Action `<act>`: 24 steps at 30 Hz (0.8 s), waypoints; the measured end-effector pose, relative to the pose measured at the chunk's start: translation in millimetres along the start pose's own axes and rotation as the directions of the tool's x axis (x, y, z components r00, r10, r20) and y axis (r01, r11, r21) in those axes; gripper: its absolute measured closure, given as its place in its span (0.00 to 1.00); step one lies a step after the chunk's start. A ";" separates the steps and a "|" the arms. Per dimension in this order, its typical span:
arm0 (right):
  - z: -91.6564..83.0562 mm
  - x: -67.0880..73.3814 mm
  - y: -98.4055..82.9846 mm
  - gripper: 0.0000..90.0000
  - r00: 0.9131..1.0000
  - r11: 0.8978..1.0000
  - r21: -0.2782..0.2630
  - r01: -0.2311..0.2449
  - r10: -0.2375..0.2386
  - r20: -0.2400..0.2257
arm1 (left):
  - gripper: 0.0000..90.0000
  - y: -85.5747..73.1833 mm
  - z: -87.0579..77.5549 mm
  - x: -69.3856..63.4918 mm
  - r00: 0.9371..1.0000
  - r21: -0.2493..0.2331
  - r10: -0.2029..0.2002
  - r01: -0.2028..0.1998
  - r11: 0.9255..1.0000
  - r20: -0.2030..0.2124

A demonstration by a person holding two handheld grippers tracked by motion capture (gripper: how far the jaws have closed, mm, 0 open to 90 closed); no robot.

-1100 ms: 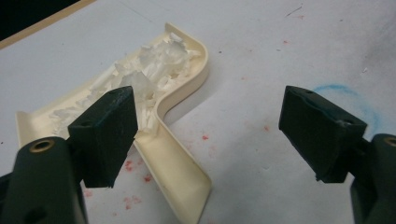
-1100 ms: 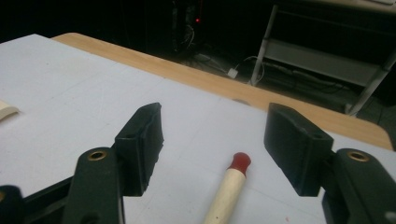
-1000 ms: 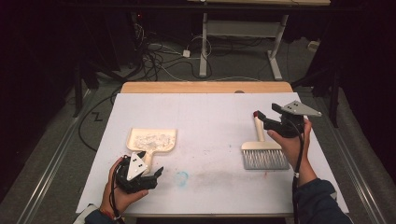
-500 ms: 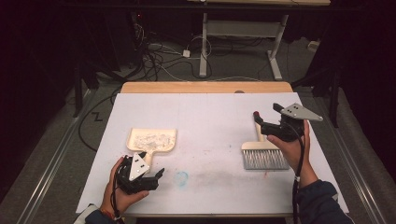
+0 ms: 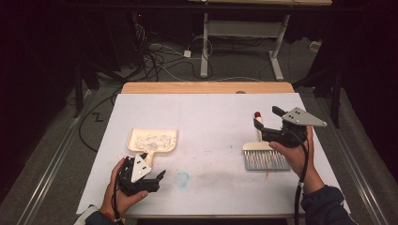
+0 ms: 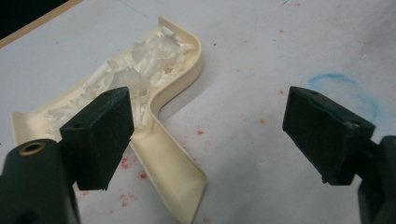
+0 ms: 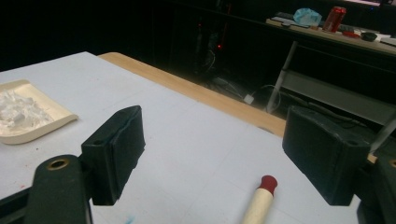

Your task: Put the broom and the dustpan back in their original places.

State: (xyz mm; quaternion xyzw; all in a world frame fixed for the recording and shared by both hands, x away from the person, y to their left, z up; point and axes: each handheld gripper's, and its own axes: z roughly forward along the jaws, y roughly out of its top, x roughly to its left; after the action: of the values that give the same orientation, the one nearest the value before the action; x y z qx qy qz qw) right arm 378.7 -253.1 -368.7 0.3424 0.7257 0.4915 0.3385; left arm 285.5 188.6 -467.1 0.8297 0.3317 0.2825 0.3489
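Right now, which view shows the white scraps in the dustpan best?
The left gripper view: the white scraps lie close up, heaped in the dustpan. The high view shows them small and flat; the right gripper view catches them at its left edge.

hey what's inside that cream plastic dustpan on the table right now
The cream plastic dustpan holds a heap of white shredded scraps, spread across its tray. The tray floor under the heap is covered, so anything beneath it cannot be seen.
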 end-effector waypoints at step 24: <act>-28.9 18.8 0.3 0.25 0.995 0.996 -0.011 0.090 -0.091 -0.028 | 0.18 0.6 1.7 -3.3 1.000 0.020 0.027 -0.027 0.999 0.002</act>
State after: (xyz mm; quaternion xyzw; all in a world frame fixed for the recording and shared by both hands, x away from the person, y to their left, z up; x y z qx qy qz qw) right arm 344.8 -251.3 -363.1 0.3004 0.7429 0.4841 0.3516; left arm 284.9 185.1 -468.4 0.8379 0.3231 0.2829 0.3369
